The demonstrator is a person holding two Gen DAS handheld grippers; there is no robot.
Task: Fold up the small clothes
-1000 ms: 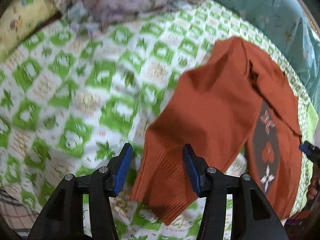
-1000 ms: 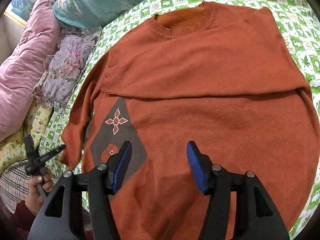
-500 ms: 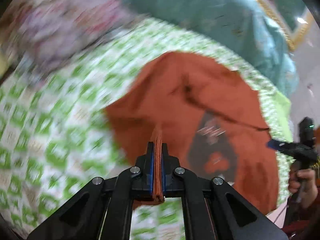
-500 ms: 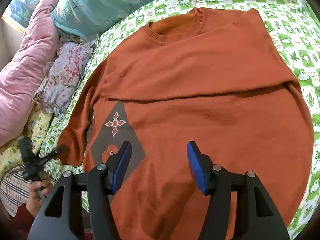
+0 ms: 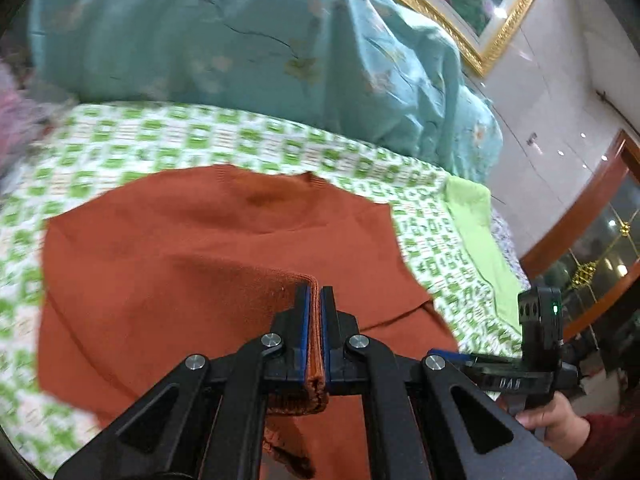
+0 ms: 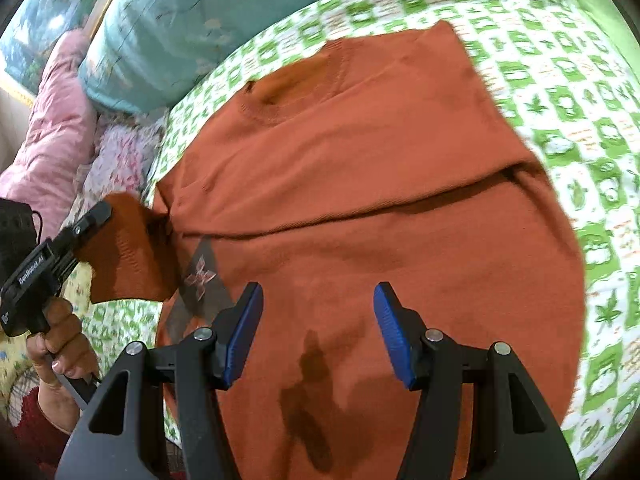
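1. Orange sweater (image 6: 360,200) lies flat, front up, on the bed's green-and-white checked sheet (image 6: 580,92). Neckline points to about 11 o'clock in the right wrist view. One sleeve is folded across the chest, leaving a crease line running from 9 to 2 o'clock.
2. A dark diamond patch with a pale cross motif (image 6: 200,276) sits on the sweater's front, at 9 o'clock from the right gripper's fingers.
3. Left gripper (image 5: 315,336): fingers together, clamped on the ribbed cuff of the other sleeve (image 5: 316,392). The cuff edge stands between the blue pads. In the right wrist view this sleeve is lifted off the sheet at the 9 o'clock edge of the sweater.
4. Right gripper (image 6: 318,332): fingers apart, nothing between them, hovering over the lower body of the sweater. Its shadow falls on the knit below.
5. A hand (image 6: 60,344) with a dark red sleeve grips the left gripper's handle.
6. Surroundings: teal quilt (image 5: 240,40) at 12 o'clock beyond the sheet, pink quilt (image 6: 52,132) and floral fabric (image 6: 120,160) at 9–10 o'clock, gold picture frame (image 5: 472,36) on the wall.
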